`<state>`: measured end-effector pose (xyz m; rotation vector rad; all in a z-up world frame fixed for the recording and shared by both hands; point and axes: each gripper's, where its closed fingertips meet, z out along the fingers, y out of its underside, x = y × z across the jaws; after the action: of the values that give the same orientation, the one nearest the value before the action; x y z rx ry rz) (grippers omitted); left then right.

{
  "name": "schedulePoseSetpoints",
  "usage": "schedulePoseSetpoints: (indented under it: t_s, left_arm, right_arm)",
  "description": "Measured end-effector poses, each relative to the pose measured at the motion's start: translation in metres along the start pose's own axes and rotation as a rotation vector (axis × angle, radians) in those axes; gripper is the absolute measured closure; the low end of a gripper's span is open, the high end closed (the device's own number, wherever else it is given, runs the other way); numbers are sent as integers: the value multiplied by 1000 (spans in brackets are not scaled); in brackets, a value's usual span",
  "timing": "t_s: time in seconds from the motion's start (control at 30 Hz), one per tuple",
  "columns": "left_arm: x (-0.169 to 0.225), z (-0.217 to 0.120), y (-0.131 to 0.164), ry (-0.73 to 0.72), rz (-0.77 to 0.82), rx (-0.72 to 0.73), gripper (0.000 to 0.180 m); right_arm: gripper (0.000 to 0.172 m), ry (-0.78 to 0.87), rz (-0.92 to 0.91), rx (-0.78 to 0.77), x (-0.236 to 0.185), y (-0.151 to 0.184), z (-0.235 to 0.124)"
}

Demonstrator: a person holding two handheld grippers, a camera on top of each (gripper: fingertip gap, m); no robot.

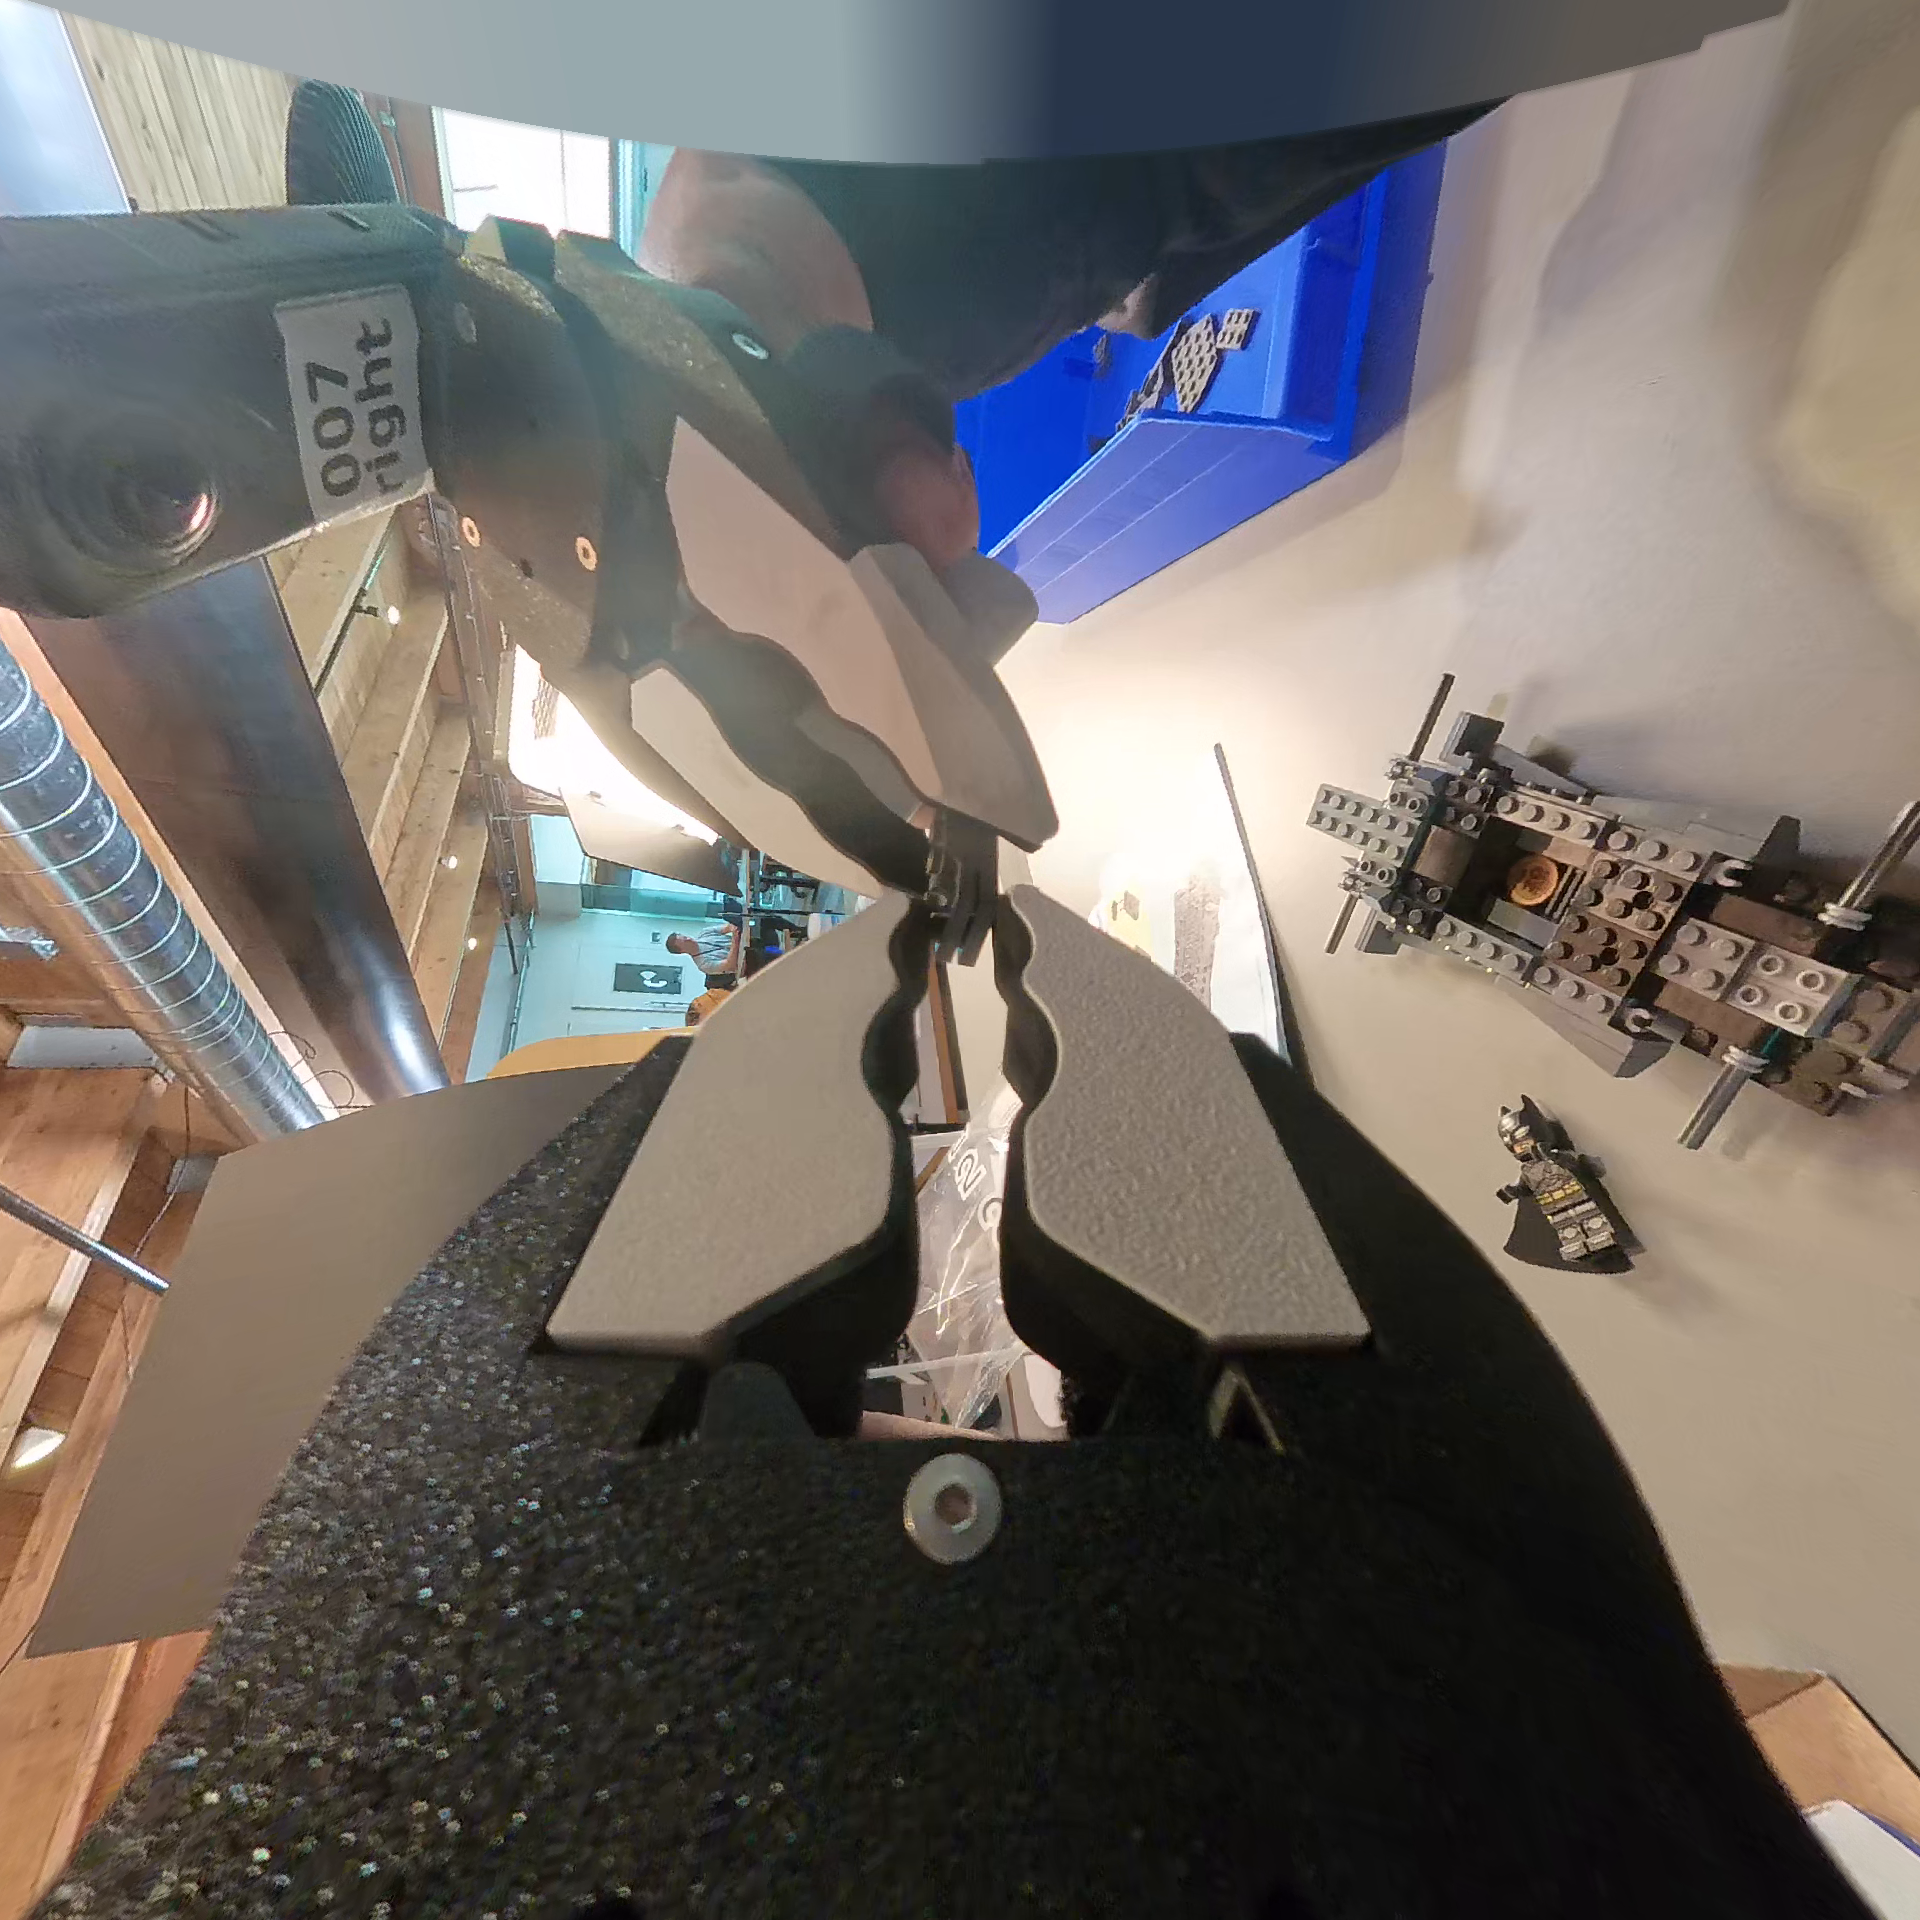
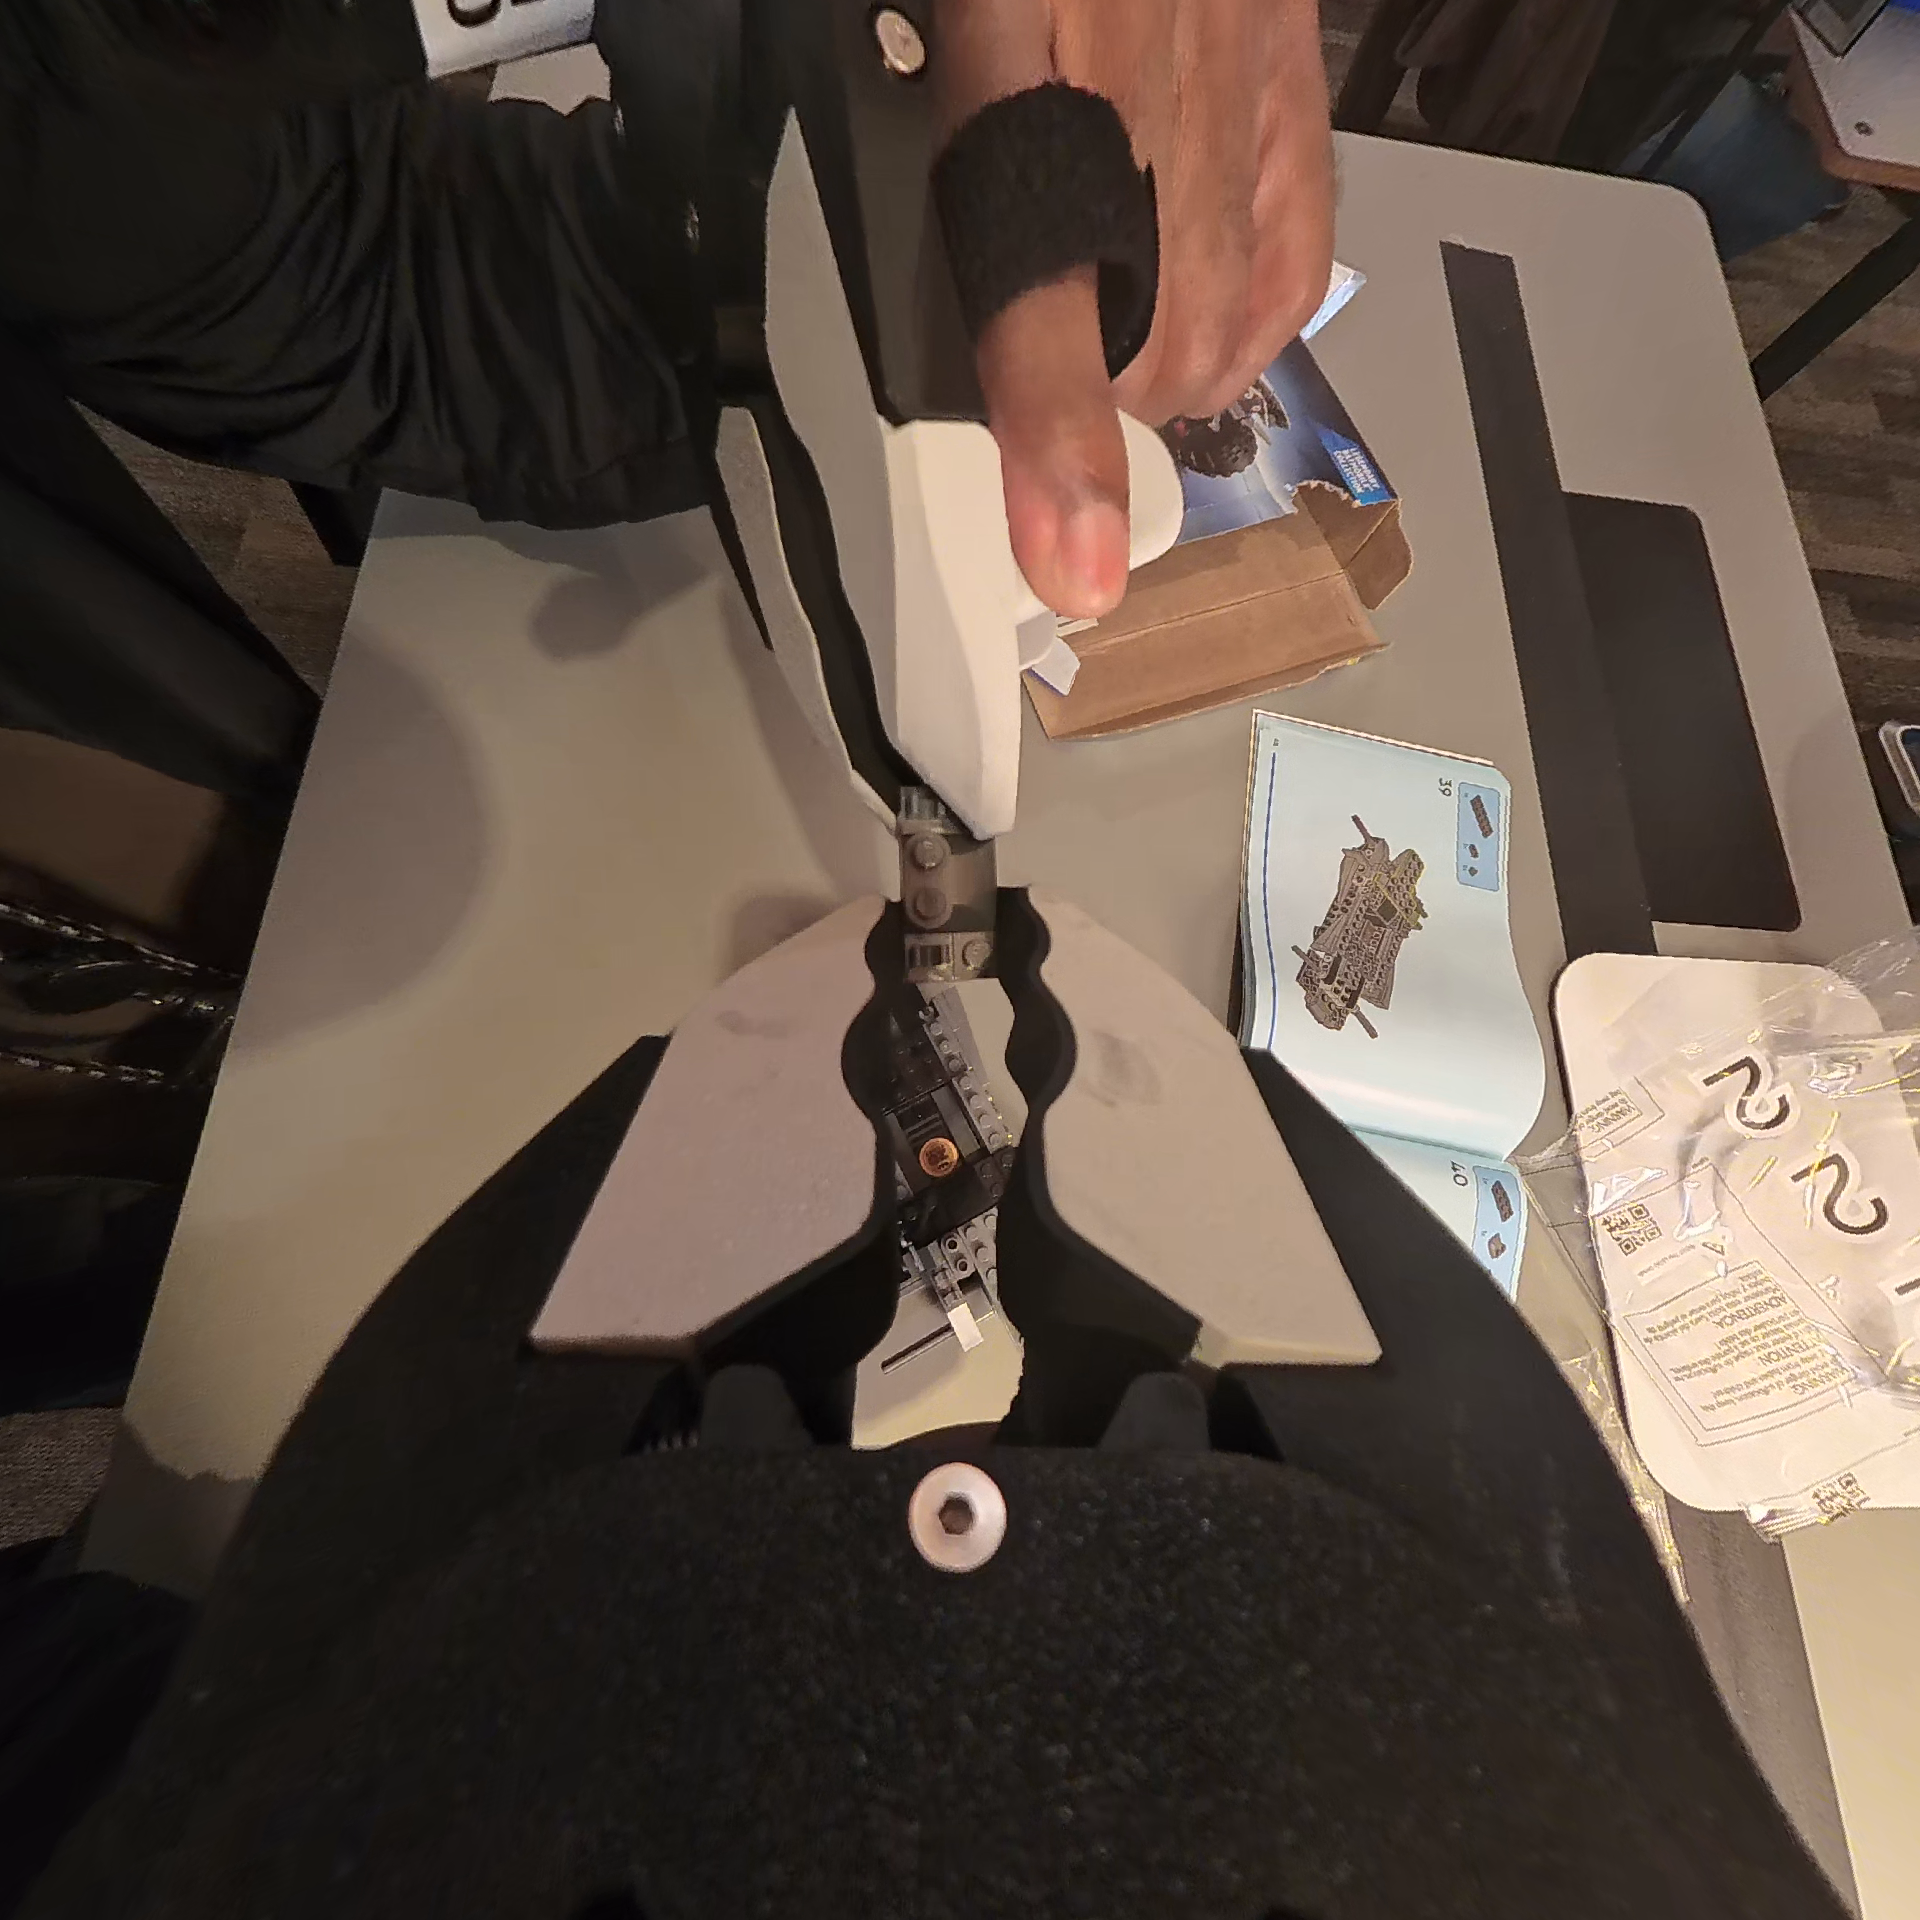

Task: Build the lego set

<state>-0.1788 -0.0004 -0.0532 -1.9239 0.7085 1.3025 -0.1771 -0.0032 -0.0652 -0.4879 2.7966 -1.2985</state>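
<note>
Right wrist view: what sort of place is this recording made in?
Probably a work table in an office or workshop, set up for toy brick building. On the grey table lie an open instruction booklet, a torn box and clear parts bags.

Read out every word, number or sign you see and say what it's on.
I don't repeat wording; these things bear it:
Grey tag on the right gripper: clear print.
Open instruction booklet: small print.
Clear plastic bags: large and fine print.
Cardboard box: blurred.
Far wall sign: too small.
</note>
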Motion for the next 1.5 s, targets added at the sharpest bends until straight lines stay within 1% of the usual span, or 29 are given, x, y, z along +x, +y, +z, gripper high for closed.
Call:
schedulePoseSetpoints:
  t_s: [0.27, 0.4, 0.47, 0.53, 0.6, 0.63, 0.7, 0.73, 0.77, 0.83, 0.93, 1.07, 1.33, 1.4, 1.5]
  left_arm:
    - [-2, 0, 0, -16, 12, 11, 170]
    - [-2, 3, 1, -19, -12, 11, 170]
    - [-8, 3, 3, -71, -39, 12, 169]
    - [-20, 2, 7, -131, -130, 39, 151]
    - [-32, -2, 12, -164, -285, 83, 147]
    - [-37, -3, 15, -164, -400, 118, 148]
    - [-41, 3, 27, -99, -703, 142, 148]
    - [-40, 6, 32, -61, -821, 153, 146]
    - [-39, 8, 34, -28, -900, 172, 147]
    - [-33, 11, 35, 30, -993, 204, 148]
    - [-23, 16, 34, 113, -1054, 208, 149]
    - [-22, 18, 33, 132, -1087, 223, 156]
    - [-15, 21, 29, 192, -1128, 244, 162]
    - [-18, 19, 28, 199, -1166, 280, 163]
    - [-30, 15, 30, 187, -1270, 362, 163]
  right_arm:
    - [155, -11, 2, 14, 1, -1, 0]
    - [155, -4, 11, 13, 3, 2, 0]
    - [155, 10, 32, 36, 8, 0, -3]
    - [155, 41, 72, 47, 18, 3, -6]
    - [155, 88, 122, 58, 32, 7, -10]
    - [155, 106, 141, 67, 37, 7, -12]
    - [154, 143, 162, 70, 44, 8, -14]
    - [154, 155, 164, 63, 45, 9, -14]
    - [154, 164, 165, 55, 46, 9, -13]
    - [154, 177, 172, 37, 48, 11, -11]
    - [155, 169, 171, 36, 47, 10, -8]
    - [155, 151, 167, 28, 44, 9, -4]
    - [155, 141, 155, 32, 42, 7, -3]
    - [154, 145, 134, 54, 42, 4, -4]
    - [151, 234, 33, 109, 49, -6, -11]
